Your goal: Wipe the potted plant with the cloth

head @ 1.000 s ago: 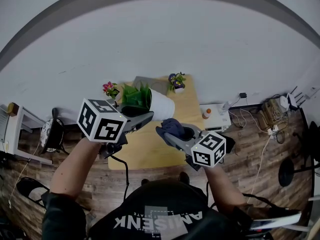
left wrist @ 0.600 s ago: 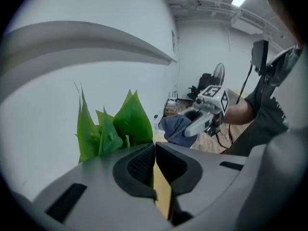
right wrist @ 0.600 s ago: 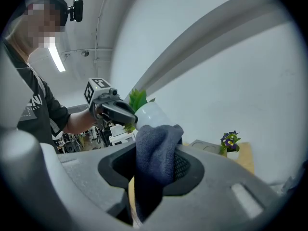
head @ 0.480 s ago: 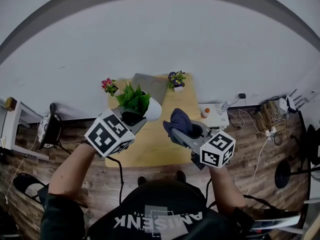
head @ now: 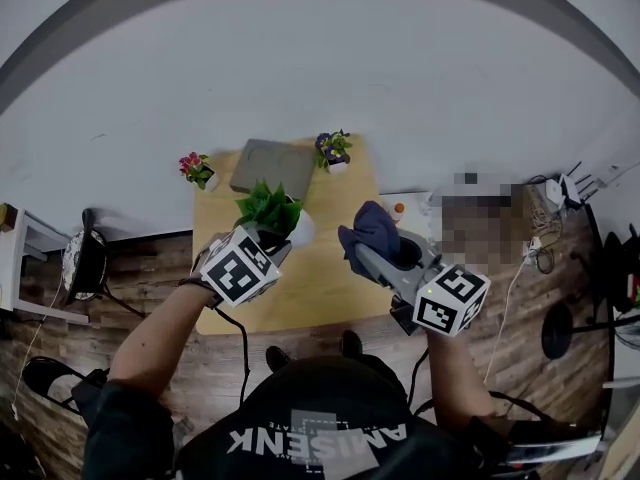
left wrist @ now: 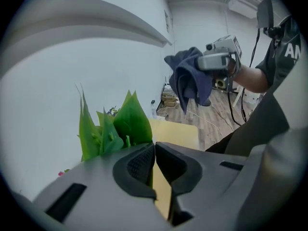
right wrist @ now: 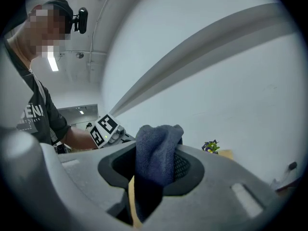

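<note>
The potted plant (head: 268,208), green leaves in a white pot (head: 299,231), is low over the wooden table (head: 330,278). My left gripper (head: 270,242) is shut at the pot's mouth; the grip itself is hidden. In the left gripper view its jaws (left wrist: 154,150) stand almost together, with the leaves (left wrist: 127,124) just behind. My right gripper (head: 372,250) hangs to the plant's right, apart from it and shut on a dark blue cloth (head: 372,226). That cloth (right wrist: 156,162) bulges between the pads, and it (left wrist: 190,81) also shows in the left gripper view.
A grey mat (head: 273,166) lies at the table's far edge between a small pink-flowered pot (head: 195,168) and a purple-flowered pot (head: 332,150). An orange bottle (head: 399,208) stands on a white unit to the table's right. Left of the table is a chair (head: 85,263).
The left gripper has come down with the plant, and the pot has turned from tilted to nearly upright. The right gripper has drifted right and a little up with the cloth.
</note>
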